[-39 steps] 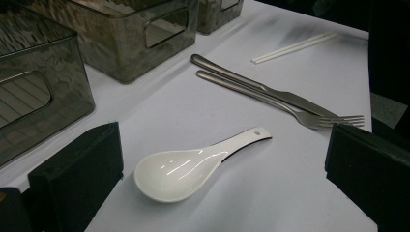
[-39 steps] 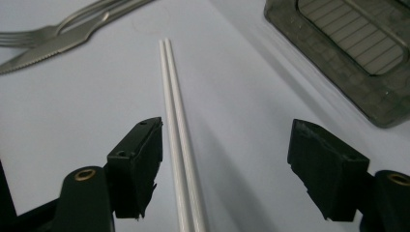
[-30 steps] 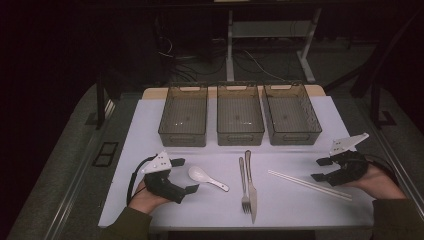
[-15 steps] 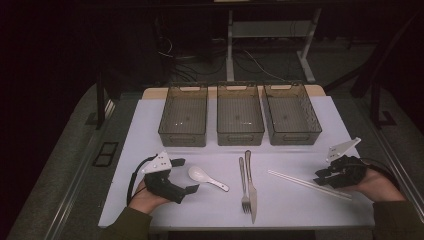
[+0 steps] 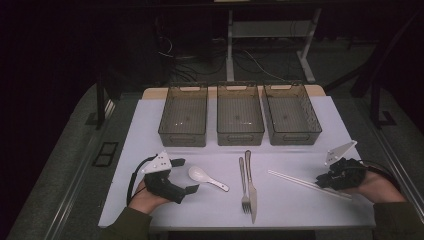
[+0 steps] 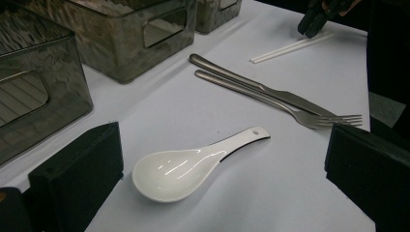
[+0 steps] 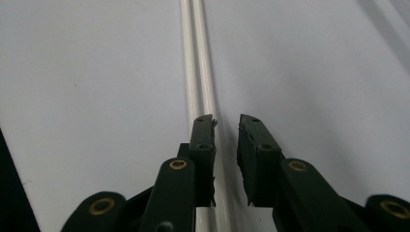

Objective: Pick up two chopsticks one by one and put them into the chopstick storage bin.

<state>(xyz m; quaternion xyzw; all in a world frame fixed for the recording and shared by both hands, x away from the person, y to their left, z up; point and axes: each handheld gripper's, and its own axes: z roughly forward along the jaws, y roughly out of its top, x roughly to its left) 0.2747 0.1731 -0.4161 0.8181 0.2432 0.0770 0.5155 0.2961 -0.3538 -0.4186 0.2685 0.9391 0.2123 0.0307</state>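
Observation:
A white ceramic spoon (image 5: pixel 207 178) (image 6: pixel 193 164) lies on the white mat, bowl up. My left gripper (image 5: pixel 186 176) (image 6: pixel 223 133) rests open around the spoon's bowl end, one pad on each side, touching nothing. A pair of white chopsticks (image 5: pixel 310 184) (image 7: pixel 196 72) lies at the right. My right gripper (image 5: pixel 322 181) (image 7: pixel 226 121) is low over their near end. Its jaws have just been closing and stand narrow. The chopsticks run under the left pad (image 7: pixel 203 140) into the gap, and a slit still shows beside the right pad.
A fork (image 5: pixel 244 187) and a knife (image 5: pixel 251 185) lie side by side mid-mat. Three dark see-through bins (image 5: pixel 183 116) (image 5: pixel 240 115) (image 5: pixel 291 114) stand in a row at the back. The mat's front edge is just behind both hands.
The right gripper's jaws have narrowed from wide to a small gap, and it has sunk slightly onto the chopsticks' end. The left gripper and spoon have not moved.

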